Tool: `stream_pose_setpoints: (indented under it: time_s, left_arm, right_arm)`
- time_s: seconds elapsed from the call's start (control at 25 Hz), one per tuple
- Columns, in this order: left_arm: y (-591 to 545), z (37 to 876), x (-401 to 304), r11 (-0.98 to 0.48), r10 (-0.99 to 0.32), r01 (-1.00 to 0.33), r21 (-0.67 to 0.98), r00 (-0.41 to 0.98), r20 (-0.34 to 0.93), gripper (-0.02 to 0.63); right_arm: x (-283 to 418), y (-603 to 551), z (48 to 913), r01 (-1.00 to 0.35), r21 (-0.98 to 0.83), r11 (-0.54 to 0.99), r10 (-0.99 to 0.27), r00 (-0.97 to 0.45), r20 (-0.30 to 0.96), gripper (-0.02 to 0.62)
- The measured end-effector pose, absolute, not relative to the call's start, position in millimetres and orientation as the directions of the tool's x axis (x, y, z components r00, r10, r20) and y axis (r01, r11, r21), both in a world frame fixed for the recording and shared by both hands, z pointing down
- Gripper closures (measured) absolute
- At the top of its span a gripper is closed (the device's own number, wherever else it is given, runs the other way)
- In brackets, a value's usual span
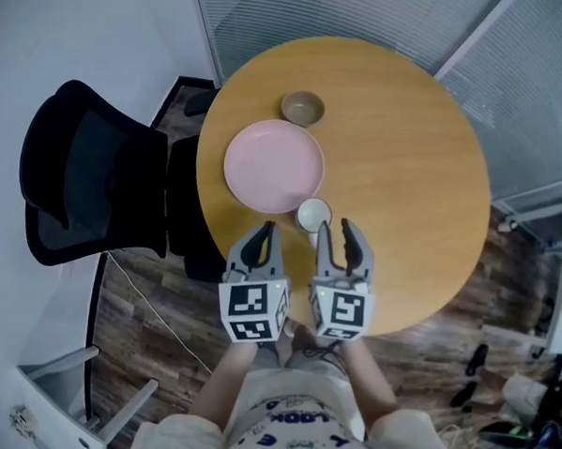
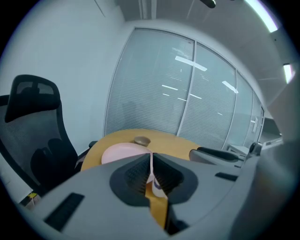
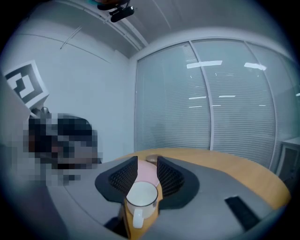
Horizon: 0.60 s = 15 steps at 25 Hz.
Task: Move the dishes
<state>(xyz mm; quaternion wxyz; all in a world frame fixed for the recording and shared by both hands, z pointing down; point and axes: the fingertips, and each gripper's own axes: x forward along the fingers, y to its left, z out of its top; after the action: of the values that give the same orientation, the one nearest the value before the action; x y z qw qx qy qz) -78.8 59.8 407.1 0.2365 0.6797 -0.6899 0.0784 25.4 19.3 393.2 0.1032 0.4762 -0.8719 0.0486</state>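
Observation:
On the round wooden table lie a pink plate, a small brown bowl behind it, and a white cup at the plate's near right edge. My left gripper hovers at the table's near edge, shut with nothing in it. The left gripper view shows only a thin slit between its jaws, with the plate and bowl beyond. Beside it, my right gripper is open just short of the cup. Through its gap I see the cup, handle towards me, not touched.
A black office chair stands close against the table's left side. Glass walls with blinds run behind the table. Cables and small items lie on the wooden floor at the right. The person's body is right below the grippers.

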Motion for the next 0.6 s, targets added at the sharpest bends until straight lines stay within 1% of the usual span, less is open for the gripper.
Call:
stream_pose_setpoints:
  time_s: [0.12,0.32,0.48,0.6]
  left_arm:
    - [52,375,-78,0.056,-0.929,-0.980,0.189,0.018,0.370,0.588]
    - [42,325,-77,0.055,-0.962,-0.987,0.152,-0.012,0.272,0.588]
    - [40,292,-79,0.064,-0.979,-0.991,0.118,-0.039,0.200,0.588]
    - [40,271,-77,0.069,-0.987,-0.993,0.094,-0.053,0.155,0.588]
  right_arm:
    - [28,13,359,-0.850,0.024,0.526,-0.838,-0.513,0.185,0.472]
    - [46,8,325,-0.882,0.021,0.471,-0.871,-0.461,0.169,0.517]
    - [46,8,290,-0.878,0.003,0.478,-0.874,-0.476,0.100,0.530]
    - [48,10,273,-0.877,0.019,0.480,-0.874,-0.476,0.100,0.540]
